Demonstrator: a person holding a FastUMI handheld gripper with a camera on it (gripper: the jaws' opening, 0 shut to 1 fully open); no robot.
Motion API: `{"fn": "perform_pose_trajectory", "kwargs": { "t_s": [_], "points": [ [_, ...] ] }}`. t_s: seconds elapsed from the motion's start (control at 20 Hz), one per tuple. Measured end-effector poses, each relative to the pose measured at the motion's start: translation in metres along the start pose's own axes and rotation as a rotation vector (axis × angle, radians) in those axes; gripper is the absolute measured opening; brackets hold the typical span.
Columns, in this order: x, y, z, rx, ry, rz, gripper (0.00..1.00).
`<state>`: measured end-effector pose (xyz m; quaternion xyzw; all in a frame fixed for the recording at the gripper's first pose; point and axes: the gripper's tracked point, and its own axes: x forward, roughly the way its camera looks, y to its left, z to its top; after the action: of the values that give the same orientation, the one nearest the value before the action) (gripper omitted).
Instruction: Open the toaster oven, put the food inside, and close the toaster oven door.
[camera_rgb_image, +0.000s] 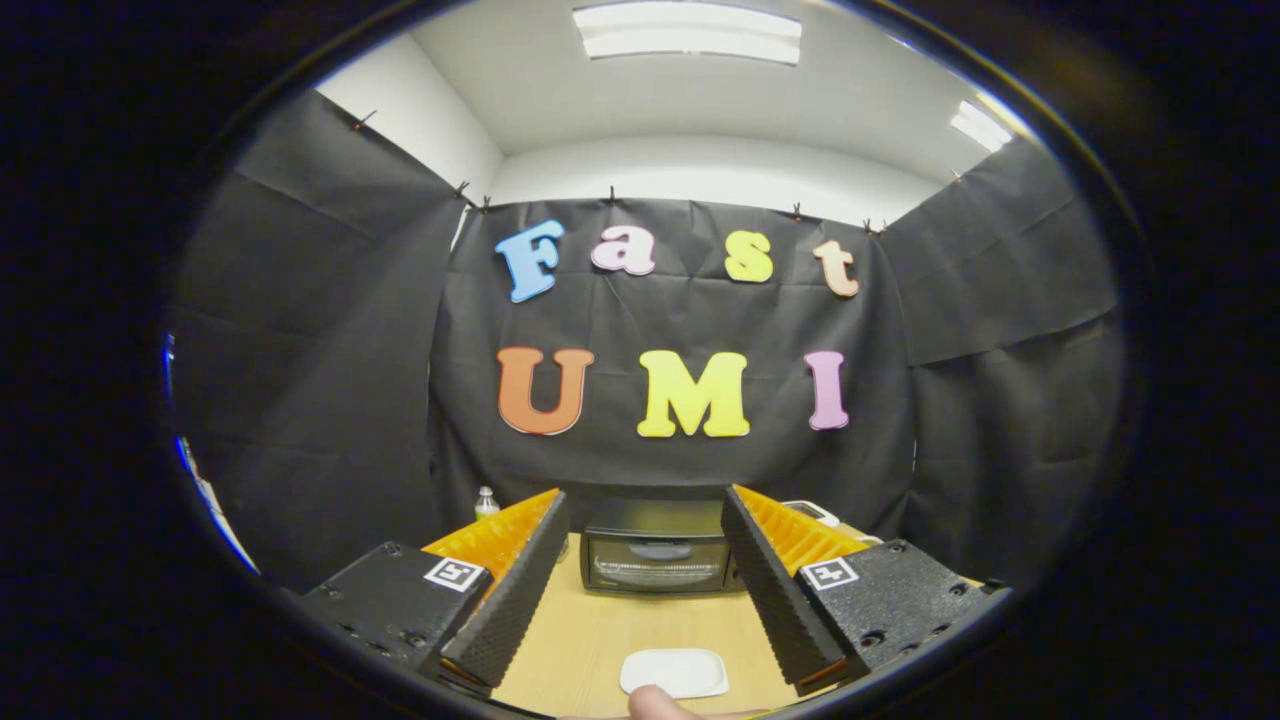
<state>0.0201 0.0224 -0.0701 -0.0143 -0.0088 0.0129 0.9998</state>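
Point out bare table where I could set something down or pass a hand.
Free: the wooden table strip between the toaster oven and the white plate, inside the open claw. Crowded: the near edge, where plate and a fingertip sit; a bottle stands beside the oven, beyond one finger.

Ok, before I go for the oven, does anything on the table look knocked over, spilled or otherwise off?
Nothing stands out. The toaster oven sits square on the table beyond the fingers, door shut. The white dish lies flat between the open gripper fingers, with a fingertip at its near edge. A small bottle stands upright behind the left finger.
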Motion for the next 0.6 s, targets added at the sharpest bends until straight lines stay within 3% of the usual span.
{"fn": "perform_pose_trajectory", "kwargs": {
  "t_s": [0.6],
  "points": [
    [0.016, 0.018, -0.012, 0.016, 0.060, 0.028, 1.00]
  ]
}}
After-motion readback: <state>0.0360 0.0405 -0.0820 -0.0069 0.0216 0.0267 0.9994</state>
